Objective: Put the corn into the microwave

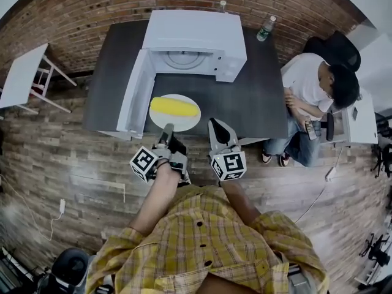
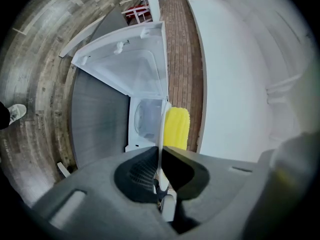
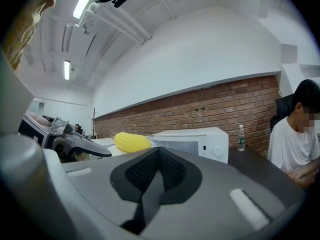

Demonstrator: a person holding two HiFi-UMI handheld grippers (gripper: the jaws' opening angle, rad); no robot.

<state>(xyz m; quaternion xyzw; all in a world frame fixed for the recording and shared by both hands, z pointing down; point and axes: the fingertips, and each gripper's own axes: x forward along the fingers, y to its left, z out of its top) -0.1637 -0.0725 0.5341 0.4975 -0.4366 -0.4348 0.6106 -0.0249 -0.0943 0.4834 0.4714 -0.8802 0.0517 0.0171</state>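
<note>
Left gripper [image 1: 166, 130]: jaws clamped on the near rim of a white plate [image 1: 184, 122]. The corn [image 1: 174, 106] lies on the plate just beyond the tips, in front of the open microwave [image 1: 196, 32]. Right gripper [image 1: 215, 127]: jaws together, empty, just right of the left gripper.

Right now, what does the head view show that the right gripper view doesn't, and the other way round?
Only the head view shows the wooden floor and the turntable inside the microwave. Only the right gripper view shows the ceiling lights and, close up, the right gripper with its jaws shut on nothing. Both show the corn, the white microwave, the bottle, the seated person and the brick wall.
</note>
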